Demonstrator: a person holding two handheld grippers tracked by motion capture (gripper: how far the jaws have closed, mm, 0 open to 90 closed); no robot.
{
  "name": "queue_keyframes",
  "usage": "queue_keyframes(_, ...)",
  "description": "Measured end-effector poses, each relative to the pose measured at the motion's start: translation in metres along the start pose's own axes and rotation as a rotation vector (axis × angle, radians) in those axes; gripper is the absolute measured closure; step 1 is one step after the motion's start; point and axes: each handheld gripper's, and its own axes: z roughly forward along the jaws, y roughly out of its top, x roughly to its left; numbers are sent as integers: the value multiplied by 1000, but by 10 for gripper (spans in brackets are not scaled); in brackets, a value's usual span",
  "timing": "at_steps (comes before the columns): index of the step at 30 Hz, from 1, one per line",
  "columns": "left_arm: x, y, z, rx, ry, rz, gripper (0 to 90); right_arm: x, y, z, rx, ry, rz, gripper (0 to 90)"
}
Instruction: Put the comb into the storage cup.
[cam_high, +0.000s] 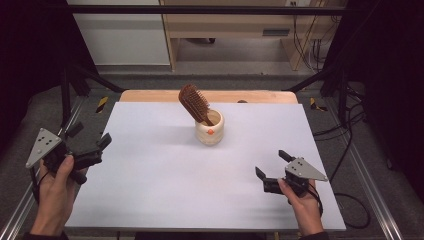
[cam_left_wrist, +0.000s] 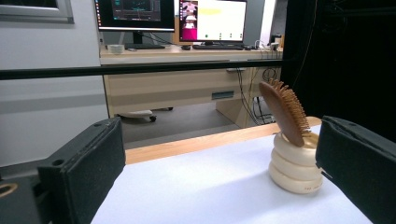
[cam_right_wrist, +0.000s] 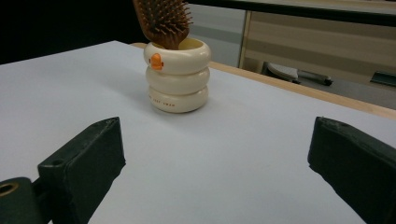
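1 hairbrush (cam_high: 194, 103) leans in 1 cream cup (cam_high: 209, 128); 2 grippers wait apart.

We see a brown wooden hairbrush (cam_high: 194, 103) with a smooth satin finish in a glossy cream ceramic-looking cup (cam_high: 209, 129), on a matt pale worktop (cam_high: 150, 175) edged in light wood, between matt black claws.
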Motion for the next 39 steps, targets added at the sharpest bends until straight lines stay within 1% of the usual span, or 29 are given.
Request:
queue_keyframes(3,7,-6,-6,-1,4,-6,16,-5,-1,-6,-7,-10,9,43)
queue_keyframes(7,15,-20,-12,-4,18,-18,16,-9,-2,-13,-11,-25,11,41)
queue_keyframes(10,18,-30,-15,-4,28,-35,16,-12,-4,-16,-14,-33,16,40)
queue_keyframes(12,19,-36,-17,1,31,-36,16,-12,-5,-19,-14,-37,15,39)
queue_keyframes(14,20,-41,-19,-3,35,-40,16,-13,-7,-21,-13,-36,11,37)
queue_keyframes(18,22,-48,-21,-1,39,-41,16,-15,-10,-23,-23,-41,2,34)
queue_keyframes(20,21,-51,-22,-1,39,-47,16,-16,-11,-24,-26,-46,3,33)
queue_keyframes(23,20,-58,-20,11,34,-50,16,-18,-15,-26,-27,-54,10,33)
queue_keyframes(28,16,-71,-14,30,17,-61,16,-21,-20,-27,-24,-55,14,34)
queue_keyframes(30,15,-75,-13,35,15,-72,18,-22,-22,-27,-23,-56,15,33)
queue_keyframes(32,12,-81,-10,43,7,-92,18,-22,-22,-27,-24,-57,15,34)
queue_keyframes(33,11,-83,-10,46,3,-95,19,-22,-23,-28,-24,-54,18,33)
queue_keyframes(39,4,-92,-5,62,-20,-90,19,-23,-26,-27,-18,-49,19,34)
